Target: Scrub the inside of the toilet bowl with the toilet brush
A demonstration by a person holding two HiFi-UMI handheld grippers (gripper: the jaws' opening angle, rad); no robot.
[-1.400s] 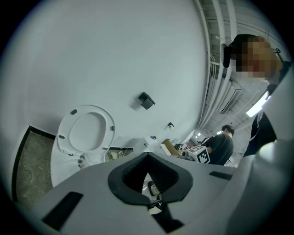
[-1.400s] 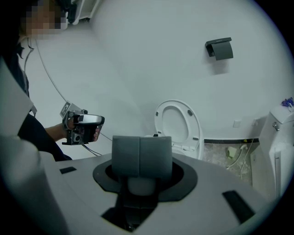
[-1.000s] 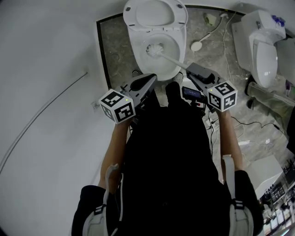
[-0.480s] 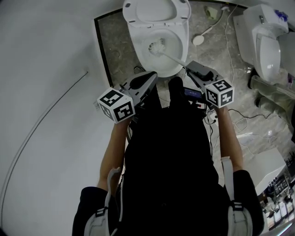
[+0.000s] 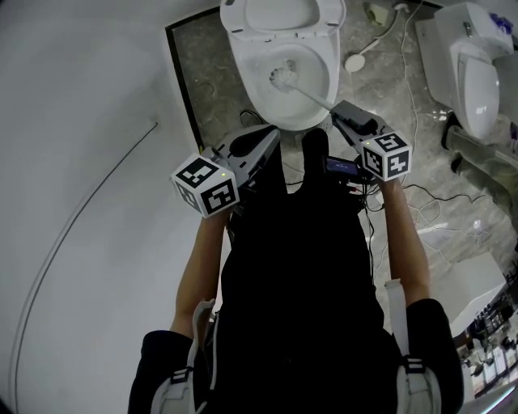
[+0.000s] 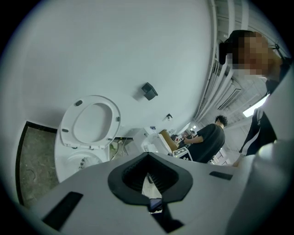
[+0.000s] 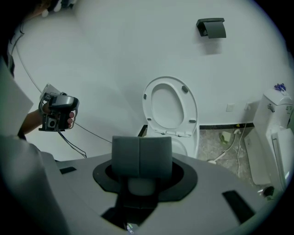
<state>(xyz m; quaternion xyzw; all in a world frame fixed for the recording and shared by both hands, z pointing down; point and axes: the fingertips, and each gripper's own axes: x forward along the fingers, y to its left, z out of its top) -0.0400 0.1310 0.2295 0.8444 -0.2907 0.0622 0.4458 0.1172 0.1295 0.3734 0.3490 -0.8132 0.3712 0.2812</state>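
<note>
From the head view, the toilet [image 5: 247,81] stands at the top of the frame with its seat [image 5: 279,12] raised. The toilet brush [image 5: 283,77] has its bristled head down inside the bowl, and its white handle slants out over the near rim to the right hand-held gripper [image 5: 338,111]. The left hand-held gripper [image 5: 271,136] hangs just short of the bowl's front edge, apart from the brush.

The right gripper view settles what the head view cannot: its two grey pads [image 7: 141,156] are pressed together on a rounded white piece, the brush handle. The brush head itself is hidden behind the gripper's body here, and only the upright seat [image 7: 170,108] and a black holder [image 7: 211,27] on the wall show beyond.

The left gripper view shows its jaws drawn in narrow, with only a thin slit of light between the dark ribbed faces and nothing held. To their left it looks into the bowl, where a small bristly shape – the brush head [image 6: 83,161] – sits. Only this view takes in a person in black [image 6: 209,140] standing far off.

A second toilet [image 5: 477,65] stands on the stone floor [image 5: 202,73] to the right.
</note>
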